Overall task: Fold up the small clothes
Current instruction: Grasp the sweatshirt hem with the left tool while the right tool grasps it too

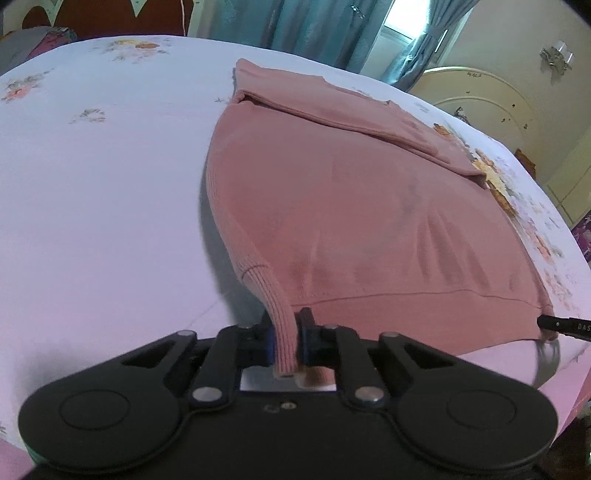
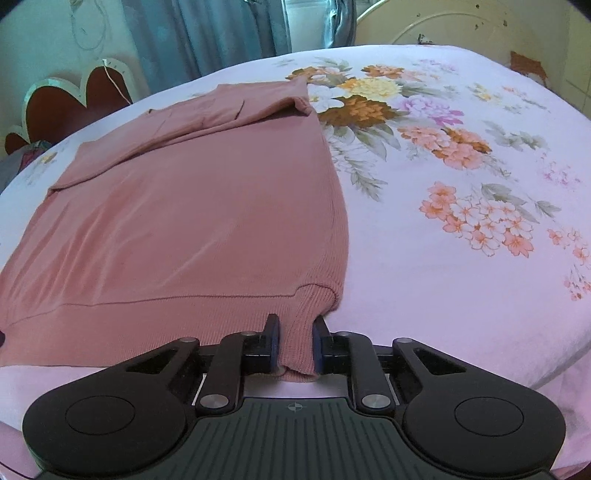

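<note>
A pink knit sweater [image 1: 369, 206] lies flat on the bed, its sleeves folded across the far end [image 1: 332, 107]. It also shows in the right wrist view [image 2: 192, 206]. My left gripper [image 1: 285, 339] is shut on the ribbed hem at the sweater's near left corner. My right gripper [image 2: 295, 343] is shut on the ribbed hem at the near right corner. The tip of the right gripper [image 1: 561, 325] shows at the right edge of the left wrist view. Both held corners are lifted slightly off the sheet.
The bed sheet [image 2: 461, 295] is pale lilac with flower prints [image 2: 369, 99]. A cream headboard [image 1: 480, 92] stands behind the bed on the right, teal curtains [image 1: 314, 26] at the back, and a red scalloped board [image 2: 74, 103] at the far left.
</note>
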Action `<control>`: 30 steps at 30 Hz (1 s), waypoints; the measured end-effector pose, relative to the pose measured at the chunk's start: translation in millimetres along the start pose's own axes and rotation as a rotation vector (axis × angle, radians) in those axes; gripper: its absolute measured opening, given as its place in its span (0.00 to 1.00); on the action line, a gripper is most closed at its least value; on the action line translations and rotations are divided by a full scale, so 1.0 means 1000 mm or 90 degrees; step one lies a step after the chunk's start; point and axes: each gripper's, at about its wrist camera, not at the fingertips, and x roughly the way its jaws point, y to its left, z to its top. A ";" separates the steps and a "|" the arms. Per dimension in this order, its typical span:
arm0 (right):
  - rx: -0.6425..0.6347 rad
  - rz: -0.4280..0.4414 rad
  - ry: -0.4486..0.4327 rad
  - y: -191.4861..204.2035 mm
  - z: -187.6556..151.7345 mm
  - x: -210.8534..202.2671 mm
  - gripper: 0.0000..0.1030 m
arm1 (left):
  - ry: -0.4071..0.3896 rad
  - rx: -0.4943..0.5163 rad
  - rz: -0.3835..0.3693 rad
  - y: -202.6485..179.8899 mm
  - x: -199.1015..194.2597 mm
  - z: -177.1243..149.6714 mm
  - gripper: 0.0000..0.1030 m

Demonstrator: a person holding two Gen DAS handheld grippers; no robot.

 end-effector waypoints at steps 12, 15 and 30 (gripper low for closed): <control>-0.023 -0.008 0.018 0.004 0.001 0.002 0.11 | 0.001 0.012 -0.013 -0.001 0.002 0.001 0.06; -0.021 0.002 0.009 0.005 0.005 -0.004 0.10 | -0.019 0.033 -0.019 -0.006 -0.004 0.004 0.05; 0.046 0.106 -0.118 0.010 0.112 -0.022 0.09 | -0.141 0.052 -0.046 -0.024 -0.017 0.104 0.05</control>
